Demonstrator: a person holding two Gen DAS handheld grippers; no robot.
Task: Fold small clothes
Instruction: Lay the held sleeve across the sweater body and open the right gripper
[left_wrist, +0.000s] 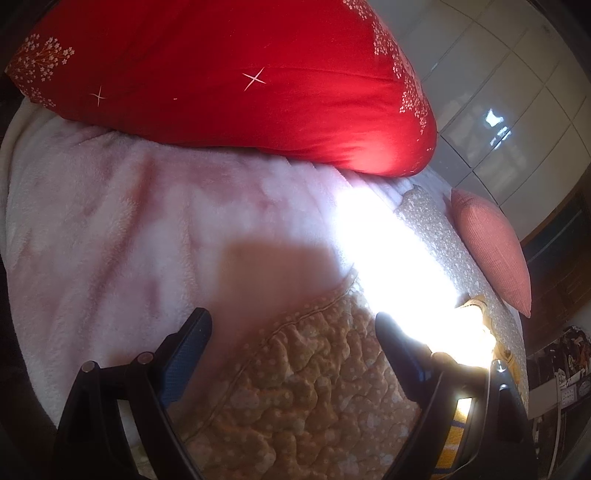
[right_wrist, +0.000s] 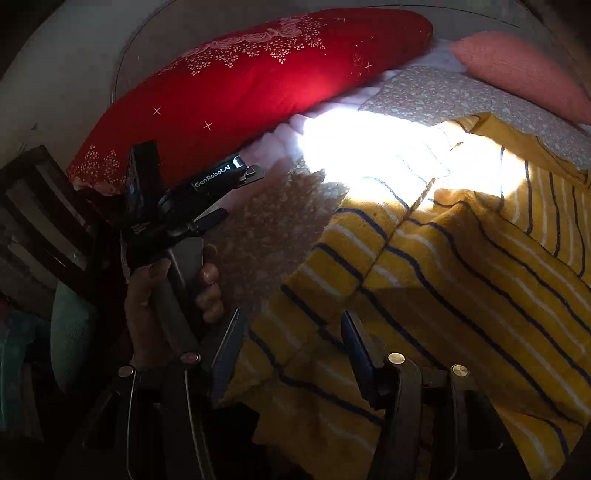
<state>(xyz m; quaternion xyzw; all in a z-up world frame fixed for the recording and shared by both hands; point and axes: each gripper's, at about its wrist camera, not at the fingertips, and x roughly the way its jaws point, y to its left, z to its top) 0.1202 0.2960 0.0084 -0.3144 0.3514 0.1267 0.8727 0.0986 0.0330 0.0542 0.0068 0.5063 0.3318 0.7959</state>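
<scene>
Left tongs (left_wrist: 291, 325): spread wide and empty, hovering over the quilted dotted cover (left_wrist: 295, 387); you hold nothing here.
Right tongs (right_wrist: 291, 332): parted, gripping nothing, poised just above the near edge of the striped garment.
Garment: the yellow striped top (right_wrist: 443, 277) lies crumpled ahead and to the right of your right tongs, a seam running away from them into the sun patch (right_wrist: 388, 155).
Step in hand: judged to be the first grasp; close on a single layer at the hem or a corner, then draw it flat before folding.
Left hand (right_wrist: 173, 295): seen left of the right tongs, carrying its tool well clear of the cloth.
Surroundings: red pillow (left_wrist: 240, 74) beyond both tongs, pink cushion (left_wrist: 491, 251) far right, fleece blanket (left_wrist: 110, 221) to the left.
Obstacle: glare hides the garment's far edge; the soft bedding may bunch along with it.
</scene>
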